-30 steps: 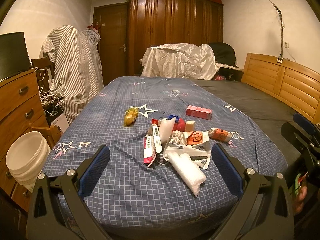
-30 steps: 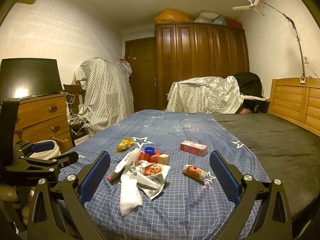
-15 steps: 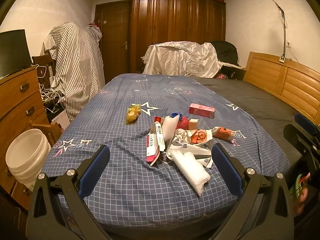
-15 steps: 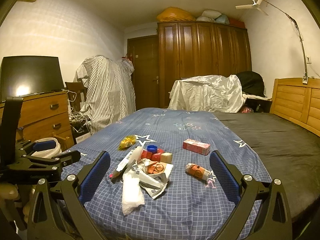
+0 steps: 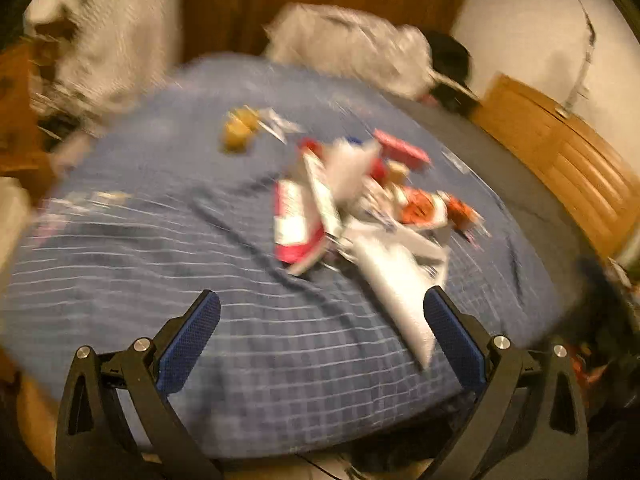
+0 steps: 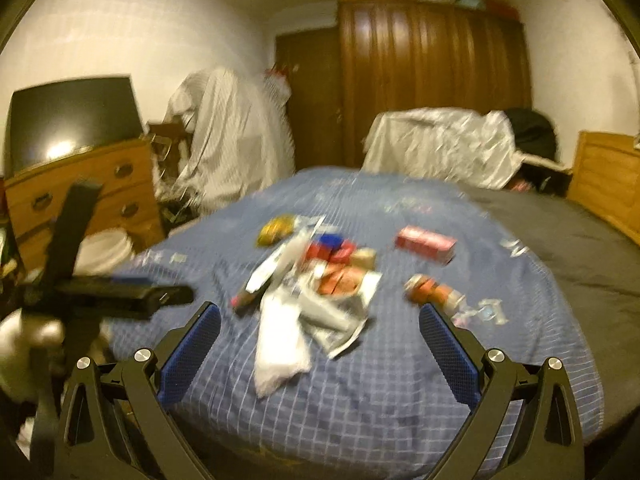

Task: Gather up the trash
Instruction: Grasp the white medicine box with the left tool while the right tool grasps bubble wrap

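The left claw [image 5: 320, 330] stands spread wide and empty above the near edge of the bed [image 5: 132, 240], and the right claw [image 6: 318, 340] is likewise agape with nothing between its pads. The trash lies in a loose heap at the middle of the blue checked bedspread: a white plastic bag [image 6: 280, 344] nearest, crumpled printed wrappers [image 6: 340, 292] behind it, a pink carton [image 6: 426, 242] and a yellow wrapper [image 6: 274, 230] lying apart. Both views are smeared, so fine detail is unreadable. To take the bag well, I judge one claw should come down low along the cloth, straddle the bag's bunched middle, and close without pinching the bedspread. A white bucket [image 6: 106, 246] beside the dresser looks a likely bin.
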The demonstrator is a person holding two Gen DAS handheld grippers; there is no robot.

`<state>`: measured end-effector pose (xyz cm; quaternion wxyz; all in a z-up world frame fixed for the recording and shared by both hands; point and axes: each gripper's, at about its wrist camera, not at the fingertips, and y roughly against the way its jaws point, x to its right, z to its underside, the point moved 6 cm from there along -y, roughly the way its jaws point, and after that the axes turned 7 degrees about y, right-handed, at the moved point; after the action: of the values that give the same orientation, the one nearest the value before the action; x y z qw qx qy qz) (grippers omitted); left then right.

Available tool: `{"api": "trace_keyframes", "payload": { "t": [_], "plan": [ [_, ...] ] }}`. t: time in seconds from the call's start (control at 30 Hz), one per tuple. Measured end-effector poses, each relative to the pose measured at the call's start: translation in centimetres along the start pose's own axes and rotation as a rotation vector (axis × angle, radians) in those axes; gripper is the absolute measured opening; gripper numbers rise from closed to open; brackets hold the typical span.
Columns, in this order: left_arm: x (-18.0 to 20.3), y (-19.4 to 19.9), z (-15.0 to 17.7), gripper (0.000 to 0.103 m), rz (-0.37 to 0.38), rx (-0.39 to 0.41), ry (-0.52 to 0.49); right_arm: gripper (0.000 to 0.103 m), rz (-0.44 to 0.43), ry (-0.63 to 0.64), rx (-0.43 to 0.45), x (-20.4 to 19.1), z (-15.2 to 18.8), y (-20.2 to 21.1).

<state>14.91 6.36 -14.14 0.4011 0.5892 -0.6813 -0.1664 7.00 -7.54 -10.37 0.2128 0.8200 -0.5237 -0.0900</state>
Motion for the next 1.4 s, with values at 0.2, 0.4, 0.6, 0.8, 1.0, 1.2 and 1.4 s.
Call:
{"api": "trace_keyframes", "payload": {
  "t": [0.2, 0.4, 0.6, 0.8, 1.0, 1.2, 1.4],
  "plan": [
    [0.5, -6.4, -3.2, 0.098, -0.092, -0.039, -0.115, 0.093, -0.135, -0.029, -0.159, -1.1, 2.7, -7.8],
    [-2.6, -9.2, -4.4, 0.097, -0.161, -0.084, -0.113, 0.068, -0.161, -0.022, -0.261, -1.7, 4.0, -13.5],
    [-10.0, -6.3, -7.6, 0.097, -0.261, -0.022, -0.005, 0.05, -0.233, -0.014, -0.291, -2.6, 3.8, -14.6],
    [-11.9, -3.5, -9.7, 0.097, -0.249, 0.004, -0.004, 0.055, -0.283, -0.066, -0.308, -2.4, 3.0, -14.7],
    [-6.5, -7.8, -8.2, 0.097, -0.222, -0.108, -0.19, 0.063, -0.277, -0.052, -0.328, -3.1, 1.6, -14.9],
    [-6.9, -11.8, -8.2, 0.097, -0.276, -0.16, -0.166, 0.062, -0.239, -0.006, -0.387, -3.7, 2.2, -17.0],
    [-6.9, -12.8, -8.5, 0.081, -0.288, -0.165, -0.153, 0.042, -0.221, -0.022, -0.369, -3.3, 2.7, -17.6]
  ]
}}
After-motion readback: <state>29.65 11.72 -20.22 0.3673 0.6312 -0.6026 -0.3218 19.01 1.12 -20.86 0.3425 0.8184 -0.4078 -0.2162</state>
